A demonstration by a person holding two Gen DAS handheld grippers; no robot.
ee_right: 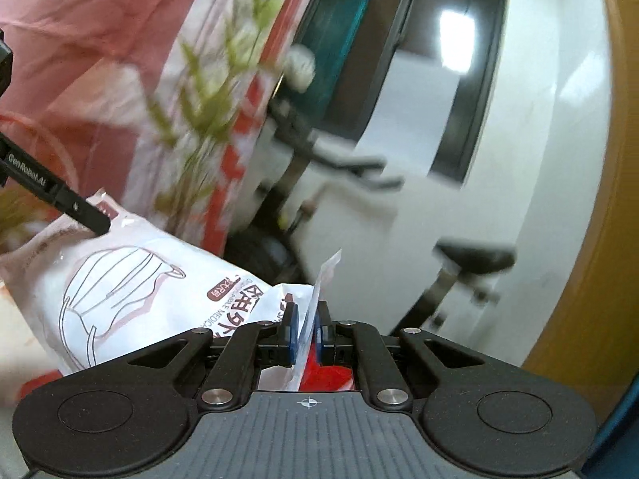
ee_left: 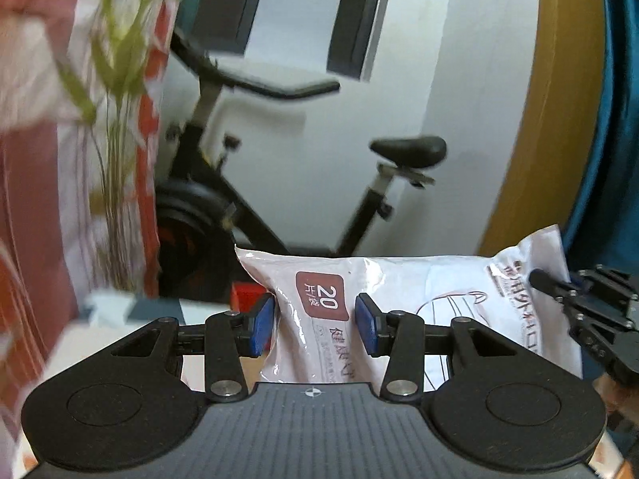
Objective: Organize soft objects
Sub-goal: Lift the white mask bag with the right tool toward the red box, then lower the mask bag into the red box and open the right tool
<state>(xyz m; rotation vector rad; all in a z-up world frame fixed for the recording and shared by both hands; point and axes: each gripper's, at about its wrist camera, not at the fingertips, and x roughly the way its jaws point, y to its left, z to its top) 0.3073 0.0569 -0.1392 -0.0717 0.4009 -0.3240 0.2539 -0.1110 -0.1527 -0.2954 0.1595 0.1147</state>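
Mask pack (ee_left: pixel 383 311) up in air, lower centre of both views. Left gripper (ee_left: pixel 315 321) jaws half open, clamping its end; right gripper (ee_right: pixel 305 329) jaws nearly shut on edge seal. Stowing not done yet, destination not visible.

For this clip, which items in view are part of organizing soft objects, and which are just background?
In the job: face mask pack, gripped at one end by the left gripper and pinched at its sealed edge by the right gripper.

Background: exercise bike, floral curtain, window, white wall.
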